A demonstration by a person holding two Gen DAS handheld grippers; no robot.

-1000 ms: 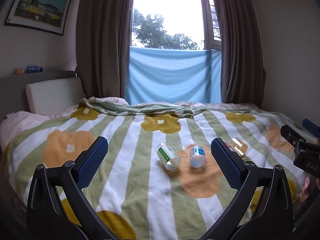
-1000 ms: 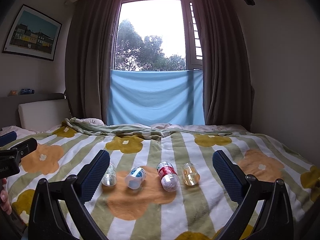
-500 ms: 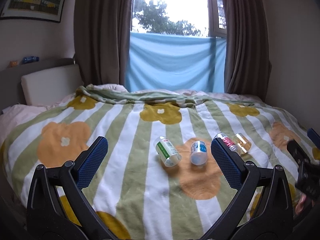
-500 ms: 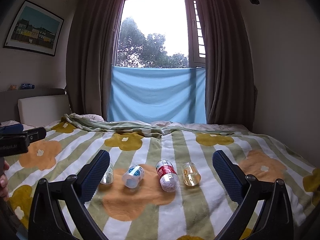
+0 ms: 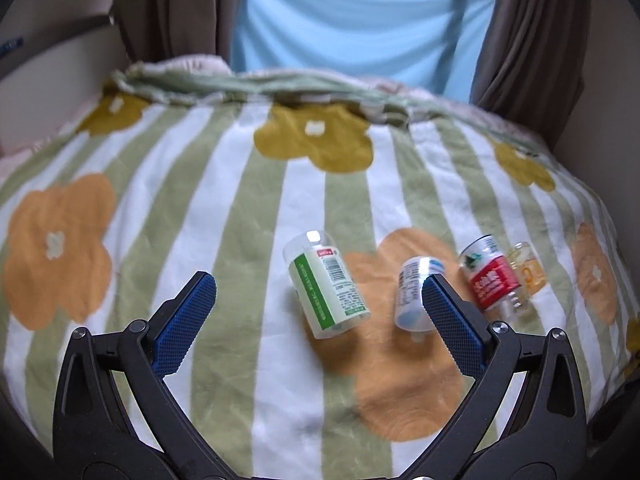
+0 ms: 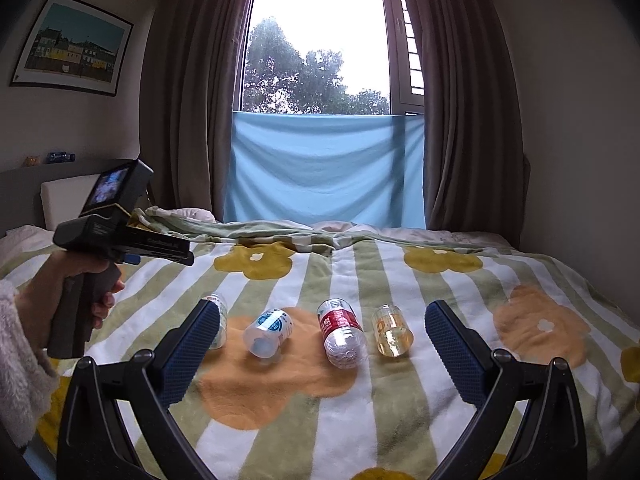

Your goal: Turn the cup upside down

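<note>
My left gripper gapes wide, holding nothing — the green-labelled cup lying sideways looks light, thin-walled, slippery; I'd pinch mid-body, gently.

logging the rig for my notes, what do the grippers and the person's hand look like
Left gripper and right gripper: black curved plastic arms, silver pivot screws, blue cross-hatched finger pads. The left hand is bare, with a fluffy cream sleeve, on a black pistol handle bearing white lettering.
</note>
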